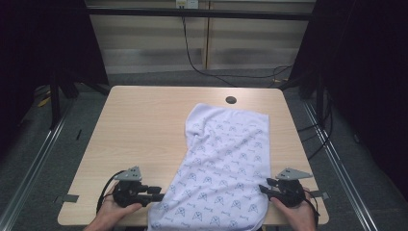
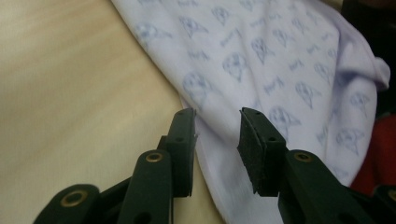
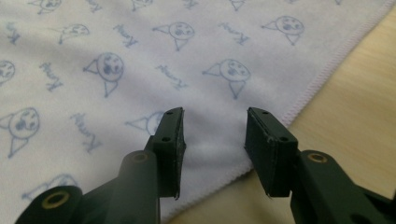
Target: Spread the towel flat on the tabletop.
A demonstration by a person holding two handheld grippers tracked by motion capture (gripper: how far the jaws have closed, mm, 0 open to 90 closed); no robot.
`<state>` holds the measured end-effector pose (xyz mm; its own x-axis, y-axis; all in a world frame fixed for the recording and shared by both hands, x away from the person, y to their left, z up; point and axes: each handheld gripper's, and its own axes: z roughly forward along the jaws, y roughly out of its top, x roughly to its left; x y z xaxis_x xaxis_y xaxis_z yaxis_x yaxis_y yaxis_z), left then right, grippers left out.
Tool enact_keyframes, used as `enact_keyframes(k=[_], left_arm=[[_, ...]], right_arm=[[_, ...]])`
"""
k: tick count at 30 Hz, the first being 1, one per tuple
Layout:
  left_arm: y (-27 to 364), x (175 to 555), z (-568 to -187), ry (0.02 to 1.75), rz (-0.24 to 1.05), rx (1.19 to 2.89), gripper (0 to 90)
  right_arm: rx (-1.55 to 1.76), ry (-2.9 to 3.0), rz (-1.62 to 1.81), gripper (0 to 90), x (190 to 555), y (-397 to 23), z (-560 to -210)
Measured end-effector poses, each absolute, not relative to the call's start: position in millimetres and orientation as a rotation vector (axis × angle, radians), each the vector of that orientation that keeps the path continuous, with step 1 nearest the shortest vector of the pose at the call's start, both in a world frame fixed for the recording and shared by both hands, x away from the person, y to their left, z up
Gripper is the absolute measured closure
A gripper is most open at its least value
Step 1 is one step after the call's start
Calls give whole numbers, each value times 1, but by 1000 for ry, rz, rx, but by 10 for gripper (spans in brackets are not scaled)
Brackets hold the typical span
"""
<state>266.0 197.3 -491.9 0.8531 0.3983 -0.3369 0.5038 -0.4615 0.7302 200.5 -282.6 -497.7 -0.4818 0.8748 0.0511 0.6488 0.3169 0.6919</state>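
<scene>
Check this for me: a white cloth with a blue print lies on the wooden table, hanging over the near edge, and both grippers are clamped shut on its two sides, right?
Not quite. The cloth does lie on the wooden table and hang over its near edge, but neither gripper is clamped. The left gripper and the right gripper each stand open at the cloth's edge, as the two gripper views show.

Cloth [image 1: 223,163]: soft matt white fabric, blue print, stitched hem, looking slightly fleecy. Table [image 1: 139,130]: light wood-grain laminate, smooth, showing faint sheen. Left gripper [image 2: 217,135] and right gripper [image 3: 214,135]: matt black plastic jaws, rough-textured pads, brass-looking rivets.
</scene>
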Motion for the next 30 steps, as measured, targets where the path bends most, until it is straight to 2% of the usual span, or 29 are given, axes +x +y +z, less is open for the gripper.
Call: enact_keyframes(k=[7, 12, 17, 20, 27, 30], left_arm=[[143, 301, -497, 632, -124, 2118, 663], [117, 301, -505, 553, -118, 2178, 679], [131, 284, -503, 558, -91, 2204, 693], [152, 267, -504, 554, -125, 2181, 693], [173, 240, -504, 575, -231, 2167, 690], [178, 236, -500, 559, -243, 2164, 660]], right_arm=[[1366, 2232, 995, 540, 193, -286, -493], [1355, 2215, 1060, 529, 213, -275, -487], [1312, 2248, 1072, 517, 235, -255, -488], [1282, 2276, 1081, 510, 247, -239, -490], [1240, 2322, 1107, 496, 266, -215, -494], [1208, 2347, 1127, 491, 278, -199, -495]])
